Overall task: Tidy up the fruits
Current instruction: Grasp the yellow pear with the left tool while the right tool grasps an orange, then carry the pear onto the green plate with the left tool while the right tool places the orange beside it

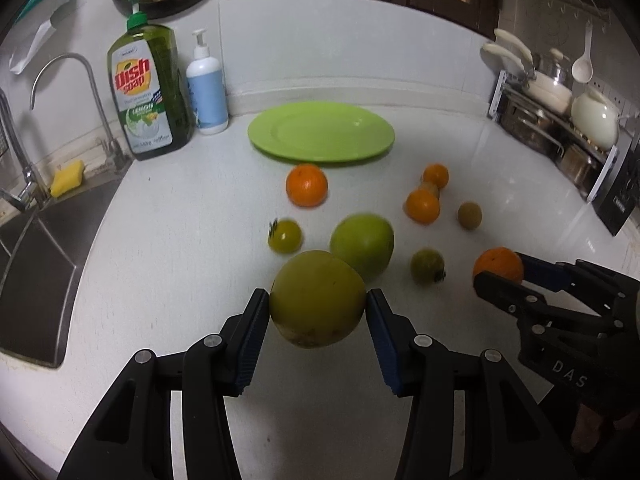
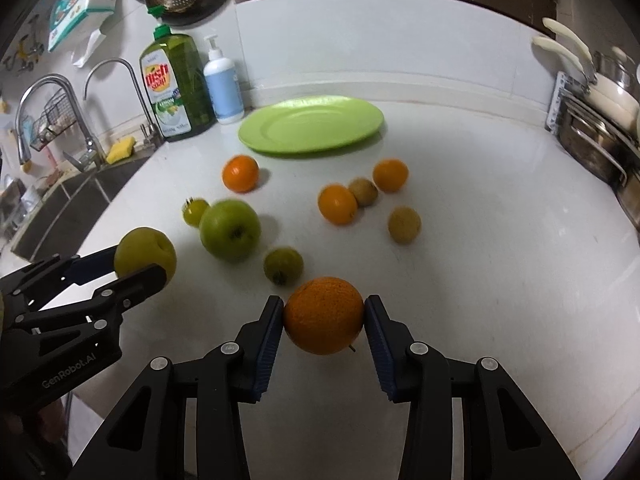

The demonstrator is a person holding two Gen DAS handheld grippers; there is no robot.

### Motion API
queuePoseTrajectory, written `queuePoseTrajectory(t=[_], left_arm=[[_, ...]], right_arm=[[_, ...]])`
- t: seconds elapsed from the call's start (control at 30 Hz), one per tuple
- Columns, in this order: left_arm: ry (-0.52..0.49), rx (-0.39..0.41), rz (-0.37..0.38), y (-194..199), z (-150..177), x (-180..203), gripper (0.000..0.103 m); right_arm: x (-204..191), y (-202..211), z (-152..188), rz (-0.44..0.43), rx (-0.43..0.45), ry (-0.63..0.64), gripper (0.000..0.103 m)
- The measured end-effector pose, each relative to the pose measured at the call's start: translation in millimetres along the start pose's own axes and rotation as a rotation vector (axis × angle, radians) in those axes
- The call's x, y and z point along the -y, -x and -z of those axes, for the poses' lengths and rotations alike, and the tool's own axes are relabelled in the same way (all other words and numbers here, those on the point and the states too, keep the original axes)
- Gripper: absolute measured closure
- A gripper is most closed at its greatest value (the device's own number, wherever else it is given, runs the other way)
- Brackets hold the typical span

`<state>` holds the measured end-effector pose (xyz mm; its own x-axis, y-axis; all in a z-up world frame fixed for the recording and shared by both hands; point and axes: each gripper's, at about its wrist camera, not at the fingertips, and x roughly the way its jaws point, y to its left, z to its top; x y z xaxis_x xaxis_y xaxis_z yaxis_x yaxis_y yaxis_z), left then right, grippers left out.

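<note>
My left gripper (image 1: 318, 304) is shut on a yellow-green apple (image 1: 318, 298) and holds it above the counter; it also shows in the right wrist view (image 2: 145, 254). My right gripper (image 2: 324, 314) is shut on a large orange (image 2: 324, 315), also seen in the left wrist view (image 1: 499, 264). An empty green plate (image 1: 320, 132) (image 2: 310, 124) lies at the back. On the white counter between lie a green apple (image 1: 362, 246) (image 2: 230, 230), three small oranges (image 1: 307, 185) (image 1: 422, 206) (image 1: 436, 175), and several small greenish fruits (image 1: 285, 236) (image 1: 427, 266) (image 1: 470, 215).
A dish soap bottle (image 1: 148, 88) and a white pump bottle (image 1: 207, 88) stand back left of the plate. The sink (image 1: 32, 272) with taps and a yellow sponge (image 1: 67, 178) lies left. A rack with pots (image 1: 560, 120) stands right.
</note>
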<state>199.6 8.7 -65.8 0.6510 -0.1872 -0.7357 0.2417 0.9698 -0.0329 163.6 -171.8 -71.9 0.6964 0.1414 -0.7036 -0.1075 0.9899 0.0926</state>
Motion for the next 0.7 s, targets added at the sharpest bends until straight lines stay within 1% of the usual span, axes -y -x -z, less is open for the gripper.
queuePoseTrajectory(t=[0.17, 0.33, 0.47, 0.6, 0.7], left_arm=[[-0.022, 0.047, 0.01, 0.0, -27.5, -1.8, 0.054], [-0.049, 0.078, 0.029, -7.6, -57.4, -5.8, 0.054], [-0.095, 0.099, 0.035, -19.9, -81.8, -11.0, 0.054], [-0.143, 0.111, 0.03, -35.1, -103.7, -18.8, 0.054], [-0.166, 0.112, 0.035, -47.6, -120.2, -26.3, 0.054]], right_arm=[[1.5, -5.4, -22.9, -0.027, 0.023, -0.001, 0.06], [5.6, -16.3, -57.6, -0.05, 0.049, -0.009, 0.06], [7.1, -29.6, -85.3, -0.065, 0.061, -0.006, 0.06], [3.9, -49.0, -114.4, -0.049, 0.068, 0.013, 0.06], [3.5, -64.6, -133.8, -0.051, 0.057, 0.019, 0.06]])
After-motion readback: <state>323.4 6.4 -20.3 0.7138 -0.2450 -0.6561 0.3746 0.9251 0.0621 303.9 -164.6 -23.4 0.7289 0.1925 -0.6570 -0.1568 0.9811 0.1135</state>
